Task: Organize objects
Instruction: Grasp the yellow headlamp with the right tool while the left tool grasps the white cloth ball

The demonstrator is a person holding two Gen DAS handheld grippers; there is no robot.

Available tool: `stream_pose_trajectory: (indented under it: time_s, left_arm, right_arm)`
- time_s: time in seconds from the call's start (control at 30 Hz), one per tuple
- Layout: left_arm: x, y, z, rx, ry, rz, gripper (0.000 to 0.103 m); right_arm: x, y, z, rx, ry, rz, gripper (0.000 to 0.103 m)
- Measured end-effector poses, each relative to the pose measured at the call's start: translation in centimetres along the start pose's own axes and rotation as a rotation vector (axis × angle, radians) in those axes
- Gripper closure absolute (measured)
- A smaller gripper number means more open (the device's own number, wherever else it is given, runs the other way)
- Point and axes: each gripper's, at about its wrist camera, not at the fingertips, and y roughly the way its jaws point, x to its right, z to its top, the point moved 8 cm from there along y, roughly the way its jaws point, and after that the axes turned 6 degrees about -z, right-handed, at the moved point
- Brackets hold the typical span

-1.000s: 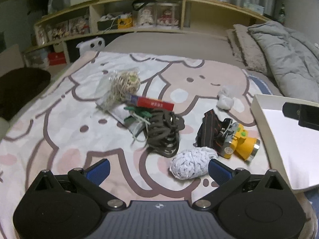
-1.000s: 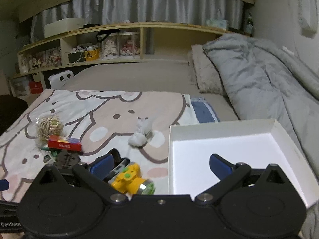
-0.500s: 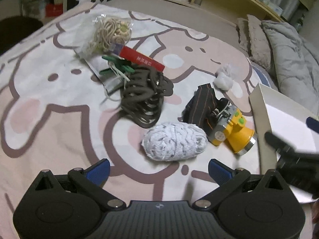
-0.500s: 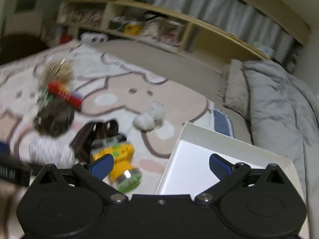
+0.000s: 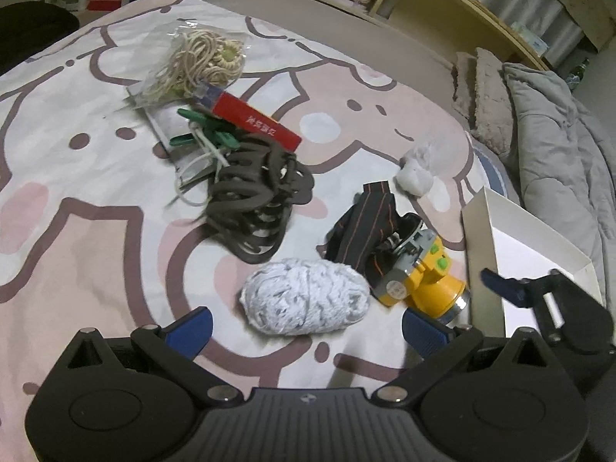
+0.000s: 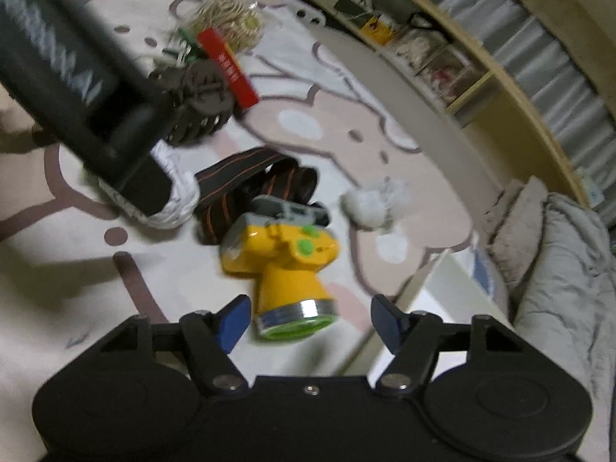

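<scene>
The right gripper (image 6: 308,317) straddles the lens end of a yellow headlamp (image 6: 287,265) on the bed (image 6: 77,261) — its jaws have just been closing, the lamp between them, pads not yet pressing. The left gripper (image 5: 306,325) hangs spread wide over a white yarn ball (image 5: 304,296) (untouched). The dark headband (image 5: 362,227) trails to the far side, and a white box (image 5: 477,238) sits right of the lamp.

Yellow headlamp (image 6: 287,260), blk/orange-striped strap (image 6: 246,184).
</scene>
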Motion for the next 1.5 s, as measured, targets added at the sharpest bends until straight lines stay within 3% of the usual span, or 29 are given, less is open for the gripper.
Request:
stream_pose_trajectory:
  time_s: [0.1,0.13,0.17,0.33,0.63,0.9,1.1,1.3,1.5]
  left_arm:
    - [0.3,0.6,0.1,-0.017,-0.012,-0.013,0.000]
    - [0.3,0.8,0.1,-0.022,-0.018,-0.017,0.000]
    - [0.4,0.9,0.2,-0.027,-0.023,-0.021,0.000]
    - [0.2,1.7,0.5,-0.033,-0.059,-0.032,0.000]
    - [-0.2,2.6,0.7,-0.011,-0.058,-0.022,0.001]
    - [-1.1,2.1,0.5,-0.010,-0.059,-0.018,0.023]
    - [-0.8,1.6,0.1,-0.037,-0.006,-0.012,0.029]
    - [0.3,0.7,-0.9,-0.099,0.145,0.005,0.033]
    - [-0.8,-1.0,-0.8,-0.114,0.222,0.079,0.033]
  right_arm:
    - [-0.5,0.5,-0.1,-0.003,0.002,0.002,0.038]
    - [-0.6,0.7,-0.1,-0.007,0.003,0.007,0.047]
    - [-0.7,0.7,-0.2,-0.015,0.004,0.005,0.051]
    - [-0.6,-0.2,-0.1,-0.057,0.036,0.021,0.052]
    - [0.1,-3.3,-0.2,-0.144,0.294,0.147,0.052]
    - [-0.6,-5.2,-0.1,-0.212,0.386,0.306,0.054]
    - [0.4,-4.3,-0.4,-0.242,0.492,0.352,0.054]
    - [1.1,-3.3,-0.5,-0.260,0.578,0.395,0.054]
    - [0.1,-2.3,-0.4,-0.287,0.536,0.409,0.053]
